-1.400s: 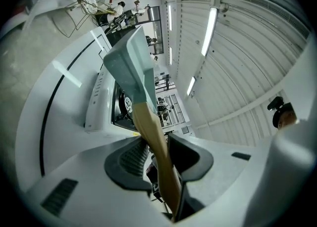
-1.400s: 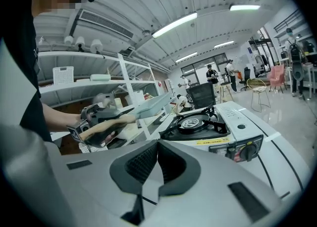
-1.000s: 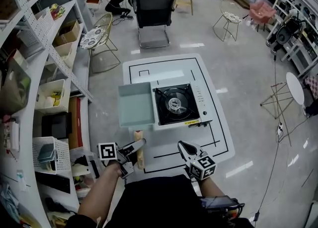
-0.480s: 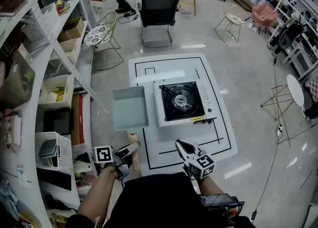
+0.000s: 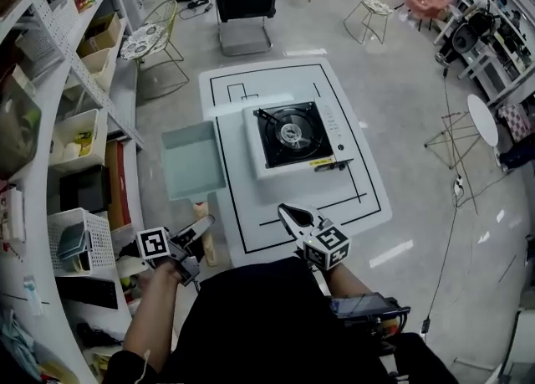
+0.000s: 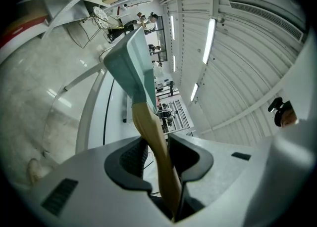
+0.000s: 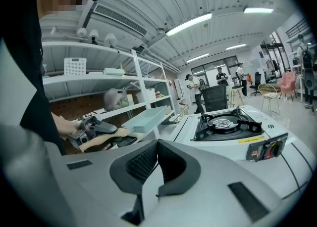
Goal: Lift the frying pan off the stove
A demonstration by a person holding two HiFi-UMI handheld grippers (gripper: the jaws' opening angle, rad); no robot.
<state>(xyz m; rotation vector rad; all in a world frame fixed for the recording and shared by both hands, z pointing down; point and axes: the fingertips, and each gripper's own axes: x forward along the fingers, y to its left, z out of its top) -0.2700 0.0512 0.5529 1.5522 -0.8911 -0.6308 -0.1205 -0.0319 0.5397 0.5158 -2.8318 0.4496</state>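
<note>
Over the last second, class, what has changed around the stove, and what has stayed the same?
The frying pan, held by its wooden handle in the left gripper, has moved farther left, away from the stove. The grip stays; the right gripper stays empty.

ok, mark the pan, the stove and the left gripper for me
pan (image 5: 192, 161): head view, middle of its teal inside.
stove (image 5: 291, 134): head view, on the burner.
left gripper (image 5: 202, 227): head view, at its tips, shut on the pan's wooden handle.
</note>
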